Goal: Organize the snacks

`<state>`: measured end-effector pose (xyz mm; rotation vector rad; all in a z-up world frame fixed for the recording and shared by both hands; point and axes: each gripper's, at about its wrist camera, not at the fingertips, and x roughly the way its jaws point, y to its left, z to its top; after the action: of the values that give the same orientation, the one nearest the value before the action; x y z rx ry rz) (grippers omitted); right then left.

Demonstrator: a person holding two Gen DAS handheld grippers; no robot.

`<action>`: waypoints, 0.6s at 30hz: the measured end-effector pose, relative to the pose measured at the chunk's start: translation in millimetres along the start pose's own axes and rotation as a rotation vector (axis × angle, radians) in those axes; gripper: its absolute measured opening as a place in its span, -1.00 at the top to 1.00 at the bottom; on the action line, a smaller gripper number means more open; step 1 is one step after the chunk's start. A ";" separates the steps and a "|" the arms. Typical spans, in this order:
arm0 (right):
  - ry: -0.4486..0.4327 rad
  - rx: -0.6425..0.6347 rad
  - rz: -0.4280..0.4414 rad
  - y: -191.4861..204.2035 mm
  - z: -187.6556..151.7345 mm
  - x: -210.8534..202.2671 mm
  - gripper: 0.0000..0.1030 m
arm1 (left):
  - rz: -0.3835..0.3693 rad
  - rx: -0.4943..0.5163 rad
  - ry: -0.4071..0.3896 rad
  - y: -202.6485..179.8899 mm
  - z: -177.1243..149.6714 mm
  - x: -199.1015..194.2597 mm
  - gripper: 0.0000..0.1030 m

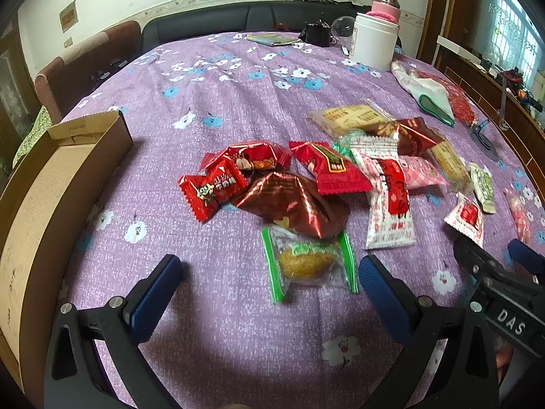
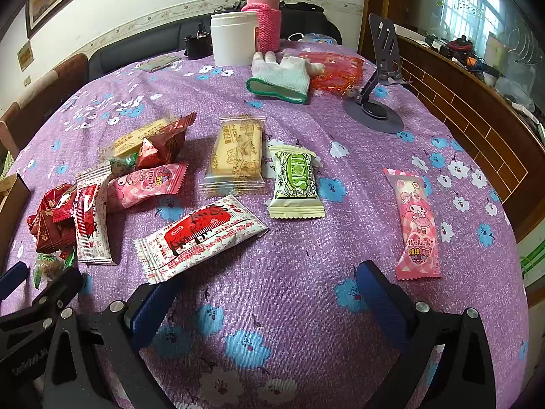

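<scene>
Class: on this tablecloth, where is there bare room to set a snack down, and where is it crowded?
Free: the stretch between the cardboard box and the red candy; also between the green-white packet and the pink packet. Crowded: the pile around the brown foil packet.

Table: I see a purple flowered cloth [image 2: 299, 272].
Left edge: cardboard box [image 1: 68, 177].
Middle: snacks [image 1: 296, 197] piled and scattered.
Far side: white tub [image 2: 233, 37], glove [image 2: 282, 80], phone stand [image 2: 378, 109].
</scene>
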<state>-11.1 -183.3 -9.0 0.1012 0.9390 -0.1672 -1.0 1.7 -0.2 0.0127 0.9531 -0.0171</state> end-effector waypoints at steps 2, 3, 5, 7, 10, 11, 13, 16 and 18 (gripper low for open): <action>0.000 0.000 0.000 0.0 0.5 0.3 -0.98 | -0.018 0.028 0.032 3.1 0.2 -1.4 -1.00; 0.000 0.000 0.000 0.0 0.8 0.4 -0.98 | -0.031 0.048 0.049 4.5 -2.2 -4.2 -1.00; 0.000 -0.002 0.002 -0.1 1.3 0.6 -0.98 | -0.045 0.073 0.066 4.6 -9.5 -10.4 -1.00; 0.000 -0.009 0.007 -0.2 1.8 0.8 -0.98 | -0.049 0.085 0.052 3.9 -24.0 -19.0 -1.00; 0.001 -0.025 0.022 -1.1 -0.1 -0.6 -0.98 | -0.049 0.086 0.044 1.9 -32.1 -24.7 -1.00; 0.003 -0.027 0.023 -0.5 1.1 1.4 -0.98 | -0.051 0.085 0.045 2.4 -32.6 -25.4 -1.00; 0.008 -0.031 0.027 0.2 0.9 2.1 -0.98 | -0.044 0.089 0.044 0.9 -33.0 -25.9 -1.00; 0.013 -0.029 0.024 -0.2 0.3 0.6 -0.98 | -0.034 0.099 0.042 -0.9 -33.0 -26.0 -1.00; 0.028 -0.028 0.019 -1.4 0.2 -1.4 -0.98 | -0.064 0.096 0.049 2.4 -34.6 -27.3 -1.00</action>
<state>-12.0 -184.6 -7.7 0.0870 0.9679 -0.1354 -44.9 5.0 2.1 0.0718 1.0012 -0.1223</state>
